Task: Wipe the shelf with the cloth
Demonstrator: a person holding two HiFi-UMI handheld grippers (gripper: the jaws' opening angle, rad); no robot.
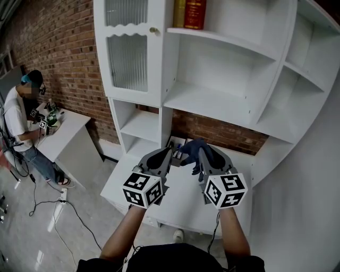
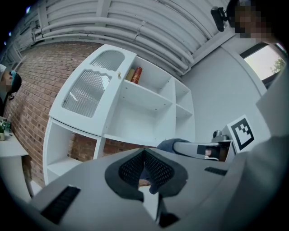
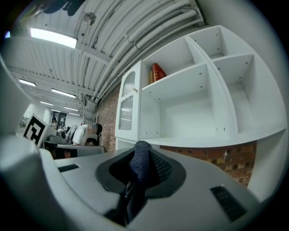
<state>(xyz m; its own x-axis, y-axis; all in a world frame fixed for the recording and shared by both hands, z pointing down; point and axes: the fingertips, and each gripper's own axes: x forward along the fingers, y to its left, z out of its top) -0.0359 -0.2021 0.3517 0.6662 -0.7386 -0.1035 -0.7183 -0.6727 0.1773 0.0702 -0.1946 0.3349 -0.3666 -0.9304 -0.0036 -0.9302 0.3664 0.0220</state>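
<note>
2 claws point(image 1: 168, 154) point(image 1: 201, 155), 1 cloth point(image 1: 192, 145), 1 shelf point(image 1: 212, 102), 2 books point(image 1: 179, 13) point(image 1: 195, 14), 1 person point(image 1: 18, 115) bkgd

Two hardback books, one red and one tan point(image 1: 189, 13), high above the tools: tops cut by the upper edge, titles unreadable.
Small items point(image 1: 178, 150) in the recess just beyond the left tool point(image 1: 166, 155): too small to identify.
Dark blue fabric cloth point(image 1: 194, 151) in the right tool point(image 1: 208, 159): lower part hidden inside the jaws.
White wooden shelf unit point(image 1: 212, 101): right side runs out of frame.
</note>
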